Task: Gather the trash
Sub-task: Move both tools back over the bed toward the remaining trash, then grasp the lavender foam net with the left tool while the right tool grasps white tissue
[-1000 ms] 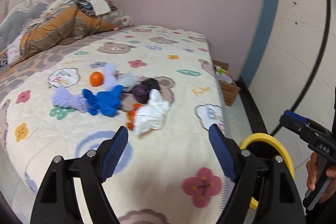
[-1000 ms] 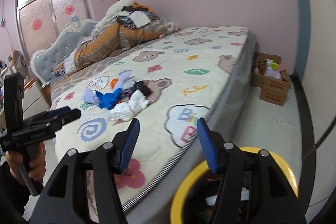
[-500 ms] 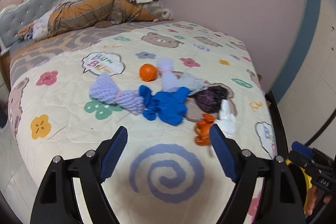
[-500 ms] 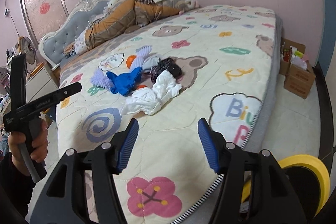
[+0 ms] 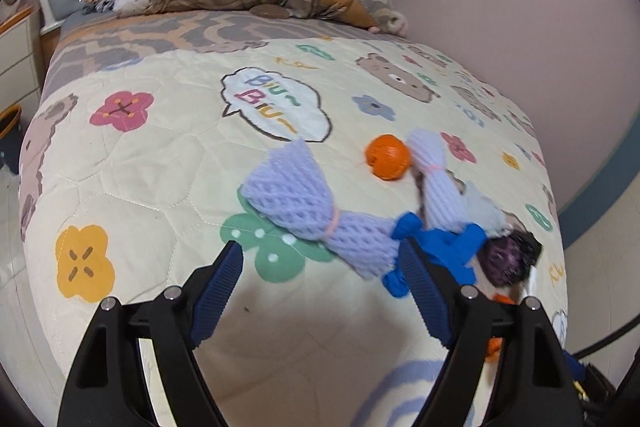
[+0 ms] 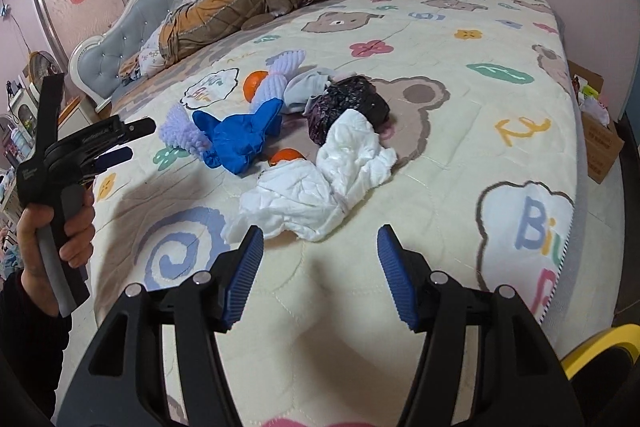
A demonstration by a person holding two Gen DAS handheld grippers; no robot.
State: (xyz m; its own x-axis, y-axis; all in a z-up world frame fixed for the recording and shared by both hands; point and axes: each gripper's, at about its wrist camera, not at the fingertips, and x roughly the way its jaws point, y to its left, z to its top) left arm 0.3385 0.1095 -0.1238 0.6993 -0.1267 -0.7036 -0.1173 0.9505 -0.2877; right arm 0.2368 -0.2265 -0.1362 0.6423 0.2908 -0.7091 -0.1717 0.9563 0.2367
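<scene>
both tongs, the left tongs (image 5: 320, 267) and the right tongs (image 6: 320, 251), are held released above the bed (image 6: 500, 75), so the approach step is judged in hand, and next the white crumpled paper (image 6: 320, 183) is to be grasped.

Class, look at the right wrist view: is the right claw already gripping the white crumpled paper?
No. The right claw is open and empty, short of the white crumpled paper on the bed.

Quilted matt bedspread (image 6: 460, 131), crumpled white paper (image 6: 320, 183)
</scene>
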